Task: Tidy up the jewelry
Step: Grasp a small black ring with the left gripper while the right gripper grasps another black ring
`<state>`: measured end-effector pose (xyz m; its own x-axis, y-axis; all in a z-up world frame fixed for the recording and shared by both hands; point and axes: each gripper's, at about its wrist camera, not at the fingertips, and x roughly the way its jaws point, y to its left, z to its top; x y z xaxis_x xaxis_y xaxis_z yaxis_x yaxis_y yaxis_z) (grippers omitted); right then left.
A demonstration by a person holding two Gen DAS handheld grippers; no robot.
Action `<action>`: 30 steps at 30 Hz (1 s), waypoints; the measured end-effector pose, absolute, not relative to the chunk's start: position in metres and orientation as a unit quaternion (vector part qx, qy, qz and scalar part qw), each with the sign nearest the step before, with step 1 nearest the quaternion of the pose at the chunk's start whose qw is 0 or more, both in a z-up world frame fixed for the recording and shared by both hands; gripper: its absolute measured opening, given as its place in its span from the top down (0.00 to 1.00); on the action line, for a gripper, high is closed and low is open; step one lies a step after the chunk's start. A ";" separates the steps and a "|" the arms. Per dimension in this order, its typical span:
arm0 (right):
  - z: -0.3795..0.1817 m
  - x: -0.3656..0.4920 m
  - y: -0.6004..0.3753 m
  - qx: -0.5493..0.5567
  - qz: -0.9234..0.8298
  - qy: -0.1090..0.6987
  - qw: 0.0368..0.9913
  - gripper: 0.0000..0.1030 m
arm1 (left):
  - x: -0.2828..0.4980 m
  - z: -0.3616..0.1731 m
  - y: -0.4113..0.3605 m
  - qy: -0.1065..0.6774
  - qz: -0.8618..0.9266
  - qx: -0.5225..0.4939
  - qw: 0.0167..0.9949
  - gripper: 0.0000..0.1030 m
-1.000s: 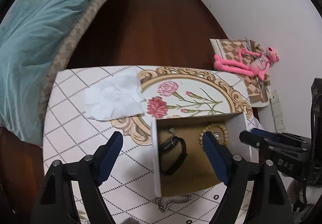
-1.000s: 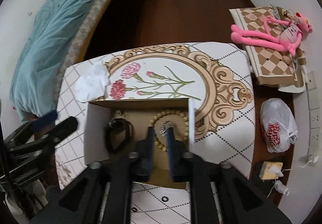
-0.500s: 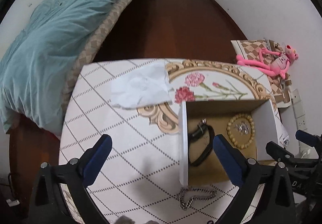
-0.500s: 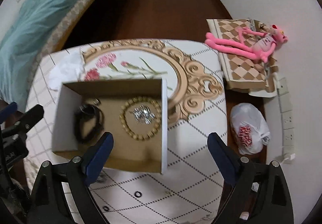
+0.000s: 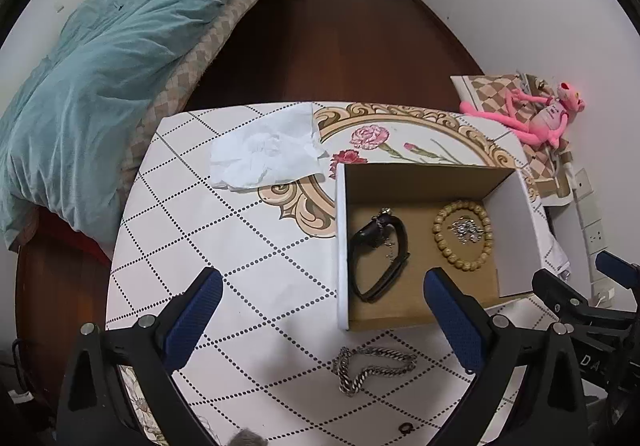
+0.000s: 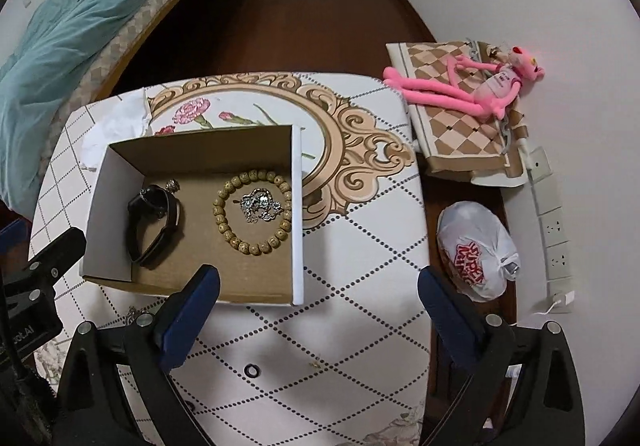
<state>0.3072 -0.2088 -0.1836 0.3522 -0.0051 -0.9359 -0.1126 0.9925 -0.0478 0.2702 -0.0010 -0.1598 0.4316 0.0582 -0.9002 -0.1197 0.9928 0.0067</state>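
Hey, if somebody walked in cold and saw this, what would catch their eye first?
Likely the open cardboard box on the patterned table, holding a beaded bracelet beside a black band. Then the silver chain lying outside the box, and the pink plush toy by the wall.

— What is the box [image 6: 298, 213] made of?
— Cardboard: matt brown inside, smooth white on the outer walls. The bracelet [image 6: 253, 212] in it has dull, speckled beads that look like wood, and the small cluster [image 6: 260, 204] within its ring glints like metal.
— And the dark band [image 5: 378, 258]?
— Black, faintly glossy, like leather or rubber; I cannot tell which. The chain [image 5: 370, 366] outside the box is shiny silver metal.
— The tabletop [image 5: 248, 254]?
— A smooth printed cover with a slight sheen. On it lies crumpled white tissue paper [image 5: 266, 157]. The floor [image 6: 280, 25] is dark polished wood, the blanket [image 5: 100, 73] soft teal cloth, the toy [image 6: 464, 85] pink plush, the bag [image 6: 476, 254] thin glossy plastic.
— The gripper fingers?
— Matt blue pads [image 6: 192, 318] on black plastic.
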 end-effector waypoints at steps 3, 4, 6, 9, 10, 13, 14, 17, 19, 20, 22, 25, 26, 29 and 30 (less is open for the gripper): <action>-0.172 0.300 -0.211 -0.050 0.031 0.556 0.829 0.02 | 0.263 -0.149 -0.002 0.520 0.053 -0.032 0.852 0.01; -0.167 0.296 -0.212 -0.051 0.030 0.551 0.833 0.02 | 0.258 -0.143 -0.003 0.514 0.054 -0.033 0.856 0.01; -0.157 0.289 -0.213 -0.050 0.030 0.540 0.839 0.02 | 0.252 -0.134 -0.004 0.503 0.056 -0.031 0.862 0.01; -0.138 0.277 -0.215 -0.047 0.028 0.520 0.853 0.02 | 0.240 -0.118 -0.004 0.487 0.057 -0.033 0.871 0.01; -0.132 0.273 -0.216 -0.046 0.028 0.513 0.856 0.02 | 0.235 -0.111 -0.005 0.482 0.056 -0.035 0.874 0.01; -0.113 0.260 -0.217 -0.042 0.027 0.494 0.868 0.02 | 0.223 -0.097 -0.007 0.470 0.054 -0.033 0.880 0.01; -0.109 0.257 -0.217 -0.041 0.028 0.489 0.871 0.02 | 0.219 -0.091 -0.007 0.466 0.053 -0.032 0.883 0.01; -0.091 0.244 -0.219 -0.034 0.034 0.474 0.879 0.02 | 0.210 -0.078 -0.007 0.453 0.054 -0.031 0.889 0.01; -0.085 0.236 -0.221 -0.027 0.038 0.471 0.881 0.02 | 0.202 -0.072 -0.006 0.446 0.055 -0.029 0.893 0.01; -0.083 0.233 -0.222 -0.023 0.041 0.470 0.882 0.02 | 0.198 -0.072 -0.006 0.443 0.057 -0.026 0.894 0.01; -0.086 0.224 -0.224 -0.017 0.046 0.473 0.880 0.02 | 0.190 -0.077 -0.005 0.446 0.070 -0.018 0.892 0.01; -0.106 0.211 -0.227 -0.010 0.054 0.487 0.872 0.02 | 0.176 -0.098 -0.004 0.460 0.083 -0.012 0.884 0.01; -0.114 0.207 -0.228 -0.008 0.055 0.492 0.869 0.02 | 0.170 -0.109 -0.005 0.468 0.085 -0.011 0.880 0.01; -0.150 0.196 -0.235 0.004 0.055 0.519 0.853 0.02 | 0.154 -0.151 -0.013 0.500 0.075 -0.016 0.863 0.01; -0.163 0.191 -0.238 0.006 0.051 0.528 0.848 0.02 | 0.149 -0.165 -0.018 0.511 0.069 -0.017 0.857 0.01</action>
